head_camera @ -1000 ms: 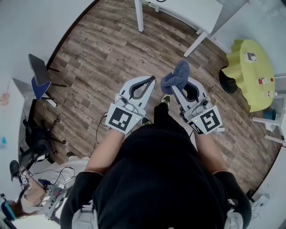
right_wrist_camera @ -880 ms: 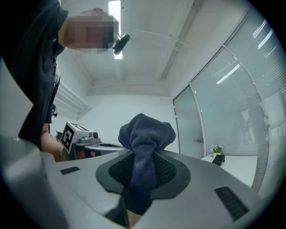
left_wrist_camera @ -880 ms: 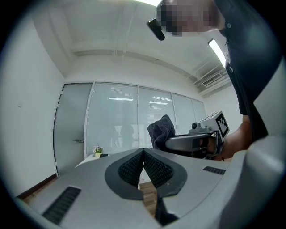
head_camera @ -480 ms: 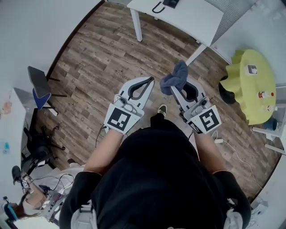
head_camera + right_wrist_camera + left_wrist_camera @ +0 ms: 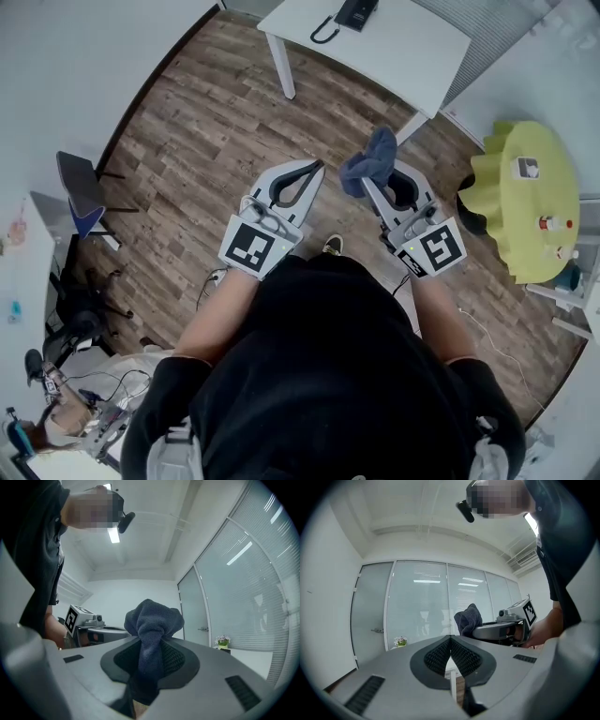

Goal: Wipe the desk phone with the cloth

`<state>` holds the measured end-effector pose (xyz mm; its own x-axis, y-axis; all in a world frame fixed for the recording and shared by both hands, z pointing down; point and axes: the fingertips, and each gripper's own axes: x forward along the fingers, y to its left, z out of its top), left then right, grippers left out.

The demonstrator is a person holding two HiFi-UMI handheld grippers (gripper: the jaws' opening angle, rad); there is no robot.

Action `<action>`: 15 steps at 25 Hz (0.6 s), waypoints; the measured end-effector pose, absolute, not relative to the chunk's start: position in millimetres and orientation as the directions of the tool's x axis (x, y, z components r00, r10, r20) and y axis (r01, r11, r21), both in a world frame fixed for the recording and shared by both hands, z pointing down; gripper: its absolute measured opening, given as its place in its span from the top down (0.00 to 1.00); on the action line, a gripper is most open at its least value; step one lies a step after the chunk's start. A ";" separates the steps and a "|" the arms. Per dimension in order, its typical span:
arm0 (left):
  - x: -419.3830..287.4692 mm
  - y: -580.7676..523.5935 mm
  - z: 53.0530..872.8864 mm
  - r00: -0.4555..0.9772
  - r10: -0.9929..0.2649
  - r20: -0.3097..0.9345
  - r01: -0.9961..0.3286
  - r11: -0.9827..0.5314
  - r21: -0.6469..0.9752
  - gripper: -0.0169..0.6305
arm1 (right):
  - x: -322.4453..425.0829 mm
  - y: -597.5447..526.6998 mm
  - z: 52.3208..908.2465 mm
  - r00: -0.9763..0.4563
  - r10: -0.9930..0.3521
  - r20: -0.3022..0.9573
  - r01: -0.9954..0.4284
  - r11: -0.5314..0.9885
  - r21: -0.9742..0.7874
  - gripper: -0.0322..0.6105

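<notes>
My right gripper [image 5: 375,186] clenches the cloth [image 5: 371,159] in its jaws; left gripper [image 5: 317,169] closed, empty; desk phone [image 5: 356,11] well ahead, wiping apparently unstarted.

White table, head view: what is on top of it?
A black desk phone with its cord sits on the white table; the phone's top runs out of frame.

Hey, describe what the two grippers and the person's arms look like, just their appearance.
Both the left gripper and right gripper are light grey, with tapered shells, black-lined jaws and a white cube bearing black square markers. The person wears a black short-sleeved top.
</notes>
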<state>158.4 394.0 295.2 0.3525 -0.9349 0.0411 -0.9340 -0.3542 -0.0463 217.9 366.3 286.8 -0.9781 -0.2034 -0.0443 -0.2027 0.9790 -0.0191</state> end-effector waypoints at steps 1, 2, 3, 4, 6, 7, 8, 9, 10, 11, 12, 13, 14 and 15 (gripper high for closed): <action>157.9 388.6 294.8 0.351 -0.935 0.041 -0.934 -0.353 -0.048 0.96 | 218.0 360.6 286.8 -0.978 -0.203 -0.044 -0.203 0.979 -0.019 0.79; 157.1 383.3 294.6 0.350 -0.936 0.042 -0.935 -0.352 -0.049 0.96 | 217.8 355.1 286.5 -0.978 -0.205 -0.044 -0.204 0.979 -0.020 0.79; 156.0 378.2 294.2 0.349 -0.936 0.042 -0.935 -0.351 -0.050 0.96 | 217.4 349.6 286.3 -0.977 -0.208 -0.043 -0.207 0.978 -0.021 0.79; 154.2 373.4 293.8 0.347 -0.937 0.041 -0.936 -0.349 -0.049 0.96 | 216.6 344.5 286.2 -0.976 -0.212 -0.041 -0.211 0.977 -0.022 0.79; 148.4 364.2 293.7 0.341 -0.939 0.040 -0.938 -0.343 -0.042 0.96 | 212.8 334.8 287.3 -0.975 -0.218 -0.033 -0.217 0.976 -0.023 0.79; 144.5 359.8 294.3 0.339 -0.940 0.039 -0.940 -0.340 -0.038 0.96 | 209.7 330.4 288.5 -0.975 -0.220 -0.028 -0.219 0.975 -0.024 0.79; 139.9 355.5 295.5 0.338 -0.940 0.038 -0.940 -0.339 -0.035 0.96 | 206.1 326.4 290.0 -0.975 -0.221 -0.024 -0.220 0.975 -0.024 0.79; 135.1 350.9 297.2 0.339 -0.940 0.038 -0.940 -0.340 -0.032 0.96 | 202.1 322.6 291.3 -0.975 -0.223 -0.019 -0.222 0.975 -0.025 0.79; 130.1 345.7 298.8 0.341 -0.939 0.037 -0.939 -0.342 -0.029 0.96 | 198.1 318.5 292.2 -0.974 -0.226 -0.014 -0.226 0.974 -0.025 0.79; 125.2 339.5 300.1 0.345 -0.938 0.035 -0.938 -0.346 -0.027 0.96 | 194.3 313.6 292.7 -0.973 -0.232 -0.010 -0.231 0.973 -0.023 0.79; 120.4 332.2 301.0 0.351 -0.936 0.032 -0.936 -0.352 -0.025 0.96 | 190.4 307.6 293.2 -0.971 -0.238 -0.005 -0.238 0.971 -0.020 0.79; 115.2 324.1 301.9 0.358 -0.933 0.030 -0.933 -0.358 -0.024 0.96 | 186.0 300.7 293.9 -0.969 -0.246 0.000 -0.246 0.969 -0.015 0.79; 109.4 315.5 302.9 0.364 -0.931 0.028 -0.931 -0.365 -0.024 0.96 | 180.5 293.0 295.1 -0.967 -0.255 0.005 -0.255 0.967 -0.010 0.79; 102.6 306.7 303.9 0.371 -0.928 0.027 -0.928 -0.372 -0.024 0.96 | 173.7 284.8 296.6 -0.964 -0.264 0.010 -0.264 0.964 -0.005 0.79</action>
<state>102.6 306.7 303.9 0.3711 -0.9282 0.0271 -0.9280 -0.3717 -0.0241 173.7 284.8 296.6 -0.9644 -0.2642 0.0101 -0.2643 0.9644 -0.0048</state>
